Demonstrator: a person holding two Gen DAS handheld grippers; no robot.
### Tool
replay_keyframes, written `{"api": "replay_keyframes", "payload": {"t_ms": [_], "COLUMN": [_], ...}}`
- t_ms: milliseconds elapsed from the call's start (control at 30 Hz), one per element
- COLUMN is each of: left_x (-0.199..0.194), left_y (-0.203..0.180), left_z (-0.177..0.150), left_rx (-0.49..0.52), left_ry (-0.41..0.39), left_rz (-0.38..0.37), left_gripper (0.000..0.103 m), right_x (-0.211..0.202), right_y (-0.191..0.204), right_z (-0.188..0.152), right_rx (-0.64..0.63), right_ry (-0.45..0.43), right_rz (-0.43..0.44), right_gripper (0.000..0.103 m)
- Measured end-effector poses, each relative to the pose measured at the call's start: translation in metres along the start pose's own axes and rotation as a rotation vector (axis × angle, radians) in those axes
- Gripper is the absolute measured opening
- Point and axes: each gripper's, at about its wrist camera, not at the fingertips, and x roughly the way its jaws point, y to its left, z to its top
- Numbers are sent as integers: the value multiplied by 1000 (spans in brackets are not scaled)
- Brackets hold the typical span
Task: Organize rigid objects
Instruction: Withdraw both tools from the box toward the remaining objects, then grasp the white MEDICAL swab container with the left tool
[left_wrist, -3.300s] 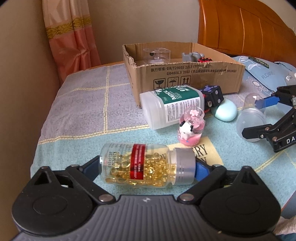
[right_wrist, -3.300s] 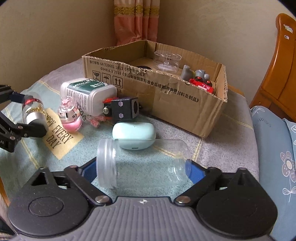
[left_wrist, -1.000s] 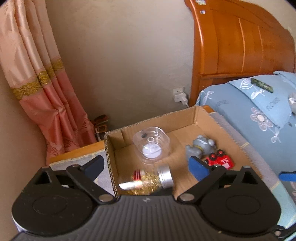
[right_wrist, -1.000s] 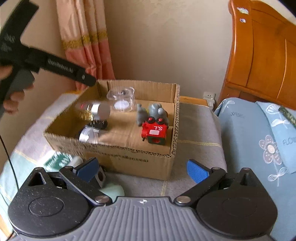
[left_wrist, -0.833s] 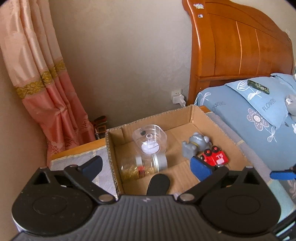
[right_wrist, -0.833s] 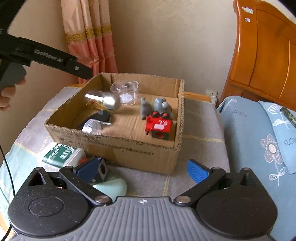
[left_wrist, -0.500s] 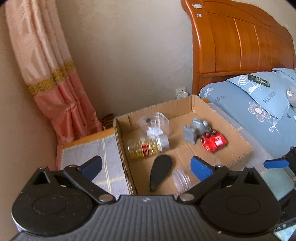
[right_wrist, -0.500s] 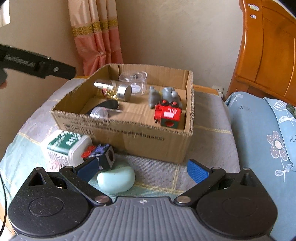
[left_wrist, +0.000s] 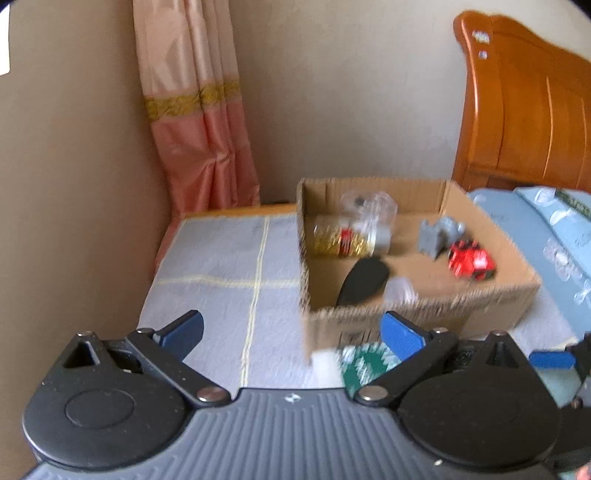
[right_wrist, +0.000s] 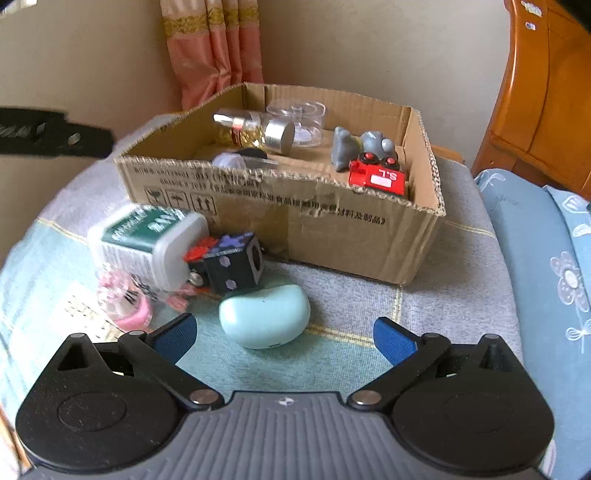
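Cardboard box (right_wrist: 354, 225) sits toward the far edge of the cloth-covered surface (right_wrist: 458, 295). Inside it: capsule bottle (right_wrist: 255, 131) lying on its side with silver cap toward the camera, clear round container (right_wrist: 297, 120) behind it at the back wall, empty clear jar (right_wrist: 236, 162) and a black flat item (left_wrist: 364, 278) near the front wall, grey figurine (right_wrist: 360, 146) and red toy truck (right_wrist: 380, 177) at the right end.

Outside the box, at its front-left corner: white bottle with green label (right_wrist: 147, 240) on its side, black cube with dots (right_wrist: 234, 264) touching it, mint case (right_wrist: 264, 314) just in front, pink globe trinket (right_wrist: 125, 299) at the left.

Right hand-held gripper (right_wrist: 284, 338): jaws spread, nothing between them, mint case just ahead of the gap. Left hand-held gripper (left_wrist: 291, 330): jaws spread, empty, hovering over the surface left of the box.

Hard to read: left wrist view is motion-blurred, box contents smeared; the front wall of the box cuts off the jar and black item in the right wrist view; pink trinket blurred; white bottle mostly hidden behind the left gripper's finger (left_wrist: 400, 332) in its own view.

Vs 3.3 s ago: capsule bottle and clear jar were each clamped in a gripper down at the surface, now both lie in the box and both grippers have released and pulled back
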Motion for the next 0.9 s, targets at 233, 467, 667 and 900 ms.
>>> {"api": "replay_keyframes", "payload": {"t_ms": [233, 467, 667, 900], "left_x": [-9, -2, 11, 41], "left_y": [1, -12, -31, -48], "left_z": [-10, -13, -14, -17], "left_rx": [-4, 30, 88, 120], "left_ry": [-1, -3, 27, 105], "left_rz": [-32, -60, -110, -135], "left_gripper": [102, 102, 102, 102], "right_x": [17, 28, 28, 24], "right_y": [4, 0, -27, -39], "right_z": [-1, 0, -1, -9], "right_rx": [4, 13, 82, 95], "right_ry": [8, 16, 19, -4], "right_rz": [18, 2, -52, -66], "right_gripper": [103, 103, 103, 103]}}
